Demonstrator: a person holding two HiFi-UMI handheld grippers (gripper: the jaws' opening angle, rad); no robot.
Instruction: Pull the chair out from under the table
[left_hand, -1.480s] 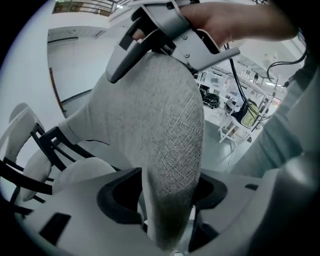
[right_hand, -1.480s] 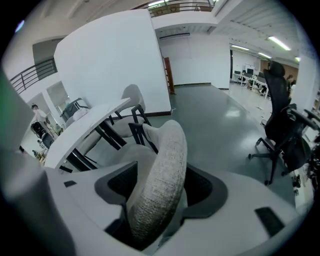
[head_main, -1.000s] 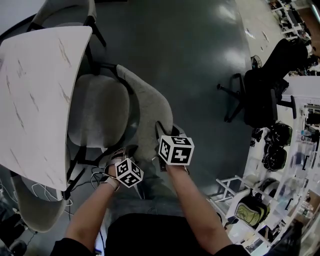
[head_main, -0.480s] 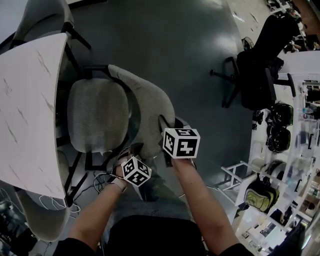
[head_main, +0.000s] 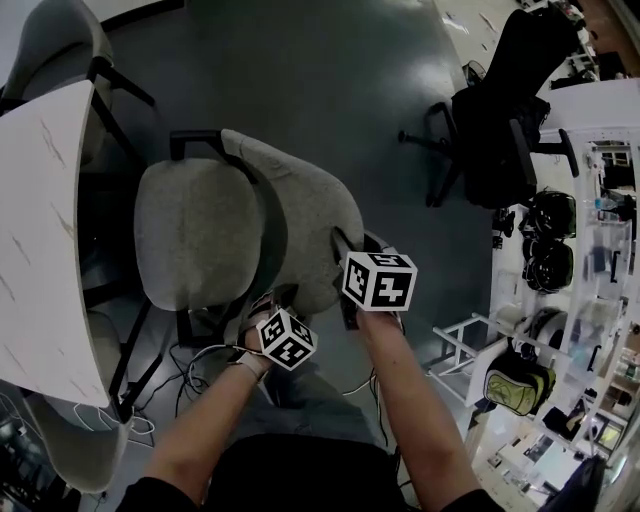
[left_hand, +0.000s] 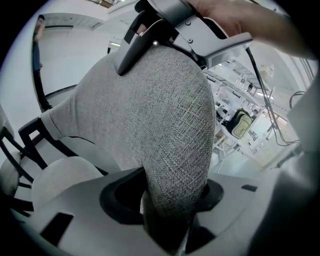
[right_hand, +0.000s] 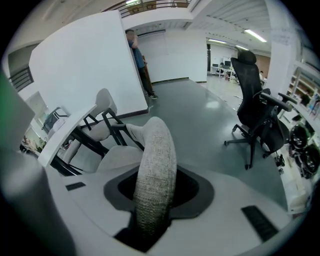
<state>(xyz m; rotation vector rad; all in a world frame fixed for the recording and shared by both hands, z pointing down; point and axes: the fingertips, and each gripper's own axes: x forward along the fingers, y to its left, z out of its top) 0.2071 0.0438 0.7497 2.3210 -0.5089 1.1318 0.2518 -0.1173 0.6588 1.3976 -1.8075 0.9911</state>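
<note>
The grey fabric chair (head_main: 190, 235) stands beside the white marbled table (head_main: 40, 230), with its seat out past the table's edge. Both grippers clamp the top rim of its backrest (head_main: 300, 225). My left gripper (head_main: 270, 303) is shut on the rim's near end, and the fabric fills its jaws in the left gripper view (left_hand: 170, 220). My right gripper (head_main: 342, 255) is shut on the rim further along; in the right gripper view (right_hand: 147, 220) the padded edge (right_hand: 155, 170) runs between its jaws. The right gripper (left_hand: 185, 25) also shows at the top of the left gripper view.
A black office chair (head_main: 500, 110) stands on the dark floor to the right. More grey chairs sit at the table's far end (head_main: 60, 40) and near end (head_main: 60, 440). Cables (head_main: 200, 360) lie under the chair. Shelves with bags (head_main: 560, 260) line the right. A person (right_hand: 140, 60) stands by the far wall.
The chair has slid out from under the table toward me, and its seat now shows whole. Both grippers moved with it and kept their hold on the backrest.
</note>
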